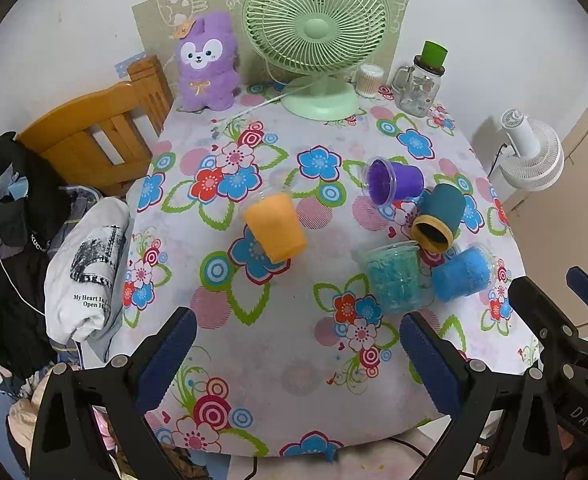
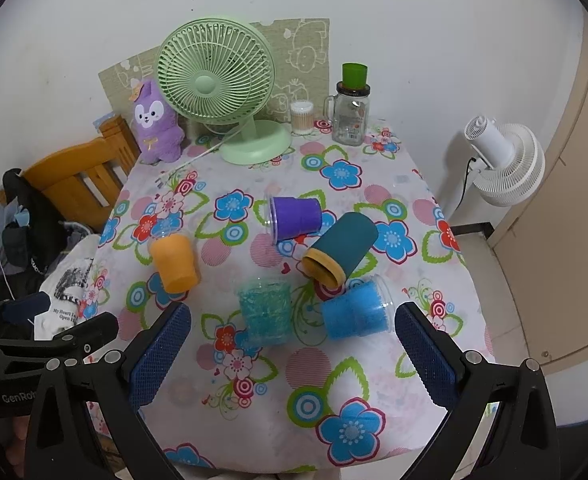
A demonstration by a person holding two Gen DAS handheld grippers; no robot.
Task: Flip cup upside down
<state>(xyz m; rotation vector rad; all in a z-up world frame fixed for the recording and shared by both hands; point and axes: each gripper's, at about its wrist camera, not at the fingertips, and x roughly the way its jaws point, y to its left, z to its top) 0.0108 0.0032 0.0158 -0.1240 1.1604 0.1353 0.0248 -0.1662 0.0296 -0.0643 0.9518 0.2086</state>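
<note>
Currently: both tools [image 1: 294, 344] [image 2: 292, 332] gaping, empty | approach teal cup [image 2: 265, 312] squarely, grip mid-wall, rotate mouth down.

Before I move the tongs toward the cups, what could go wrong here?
1. The teal cup, light blue cup, dark teal cup and purple cup lie on their sides packed together; reaching for one may knock and roll its neighbours.
2. The light blue cup lies nearest the table's right edge, so a push could send it off.
3. Both tongs, left and right, are open and empty; the round cups may slip when pinched.
</note>
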